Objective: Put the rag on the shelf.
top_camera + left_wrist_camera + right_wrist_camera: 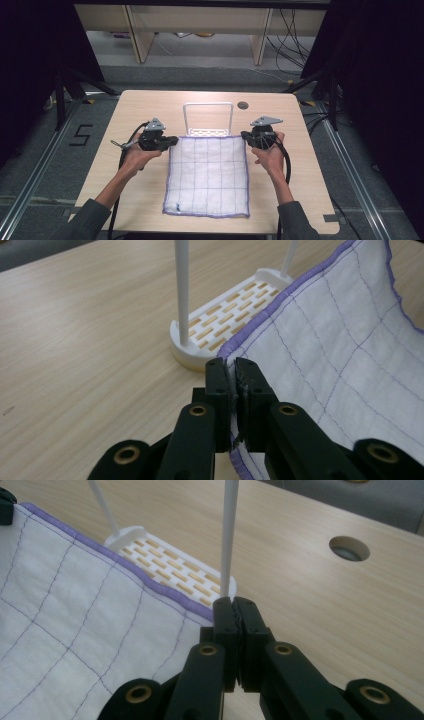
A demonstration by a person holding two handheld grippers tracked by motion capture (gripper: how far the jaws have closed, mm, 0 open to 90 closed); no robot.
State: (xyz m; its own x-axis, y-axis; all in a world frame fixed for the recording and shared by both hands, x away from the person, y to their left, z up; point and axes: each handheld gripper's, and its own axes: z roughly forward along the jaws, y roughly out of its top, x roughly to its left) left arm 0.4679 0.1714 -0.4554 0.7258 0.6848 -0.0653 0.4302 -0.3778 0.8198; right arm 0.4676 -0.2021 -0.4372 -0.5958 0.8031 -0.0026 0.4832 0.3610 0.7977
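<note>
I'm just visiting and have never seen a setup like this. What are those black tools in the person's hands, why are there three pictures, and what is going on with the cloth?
No robot here: a person holds a hand-held clamp with two black jaws in each hand, the left gripper and the right gripper. One picture comes from a camera above the wooden table, looking down. The other two come from small cameras riding on each gripper, looking along its jaws. On the table lies a white quilted cloth with a purple edge, and behind it stands a small white rack with a slotted base and a thin hoop. Each gripper is shut on one far corner of the cloth, which the gripper views show raised a little off the table.
</note>
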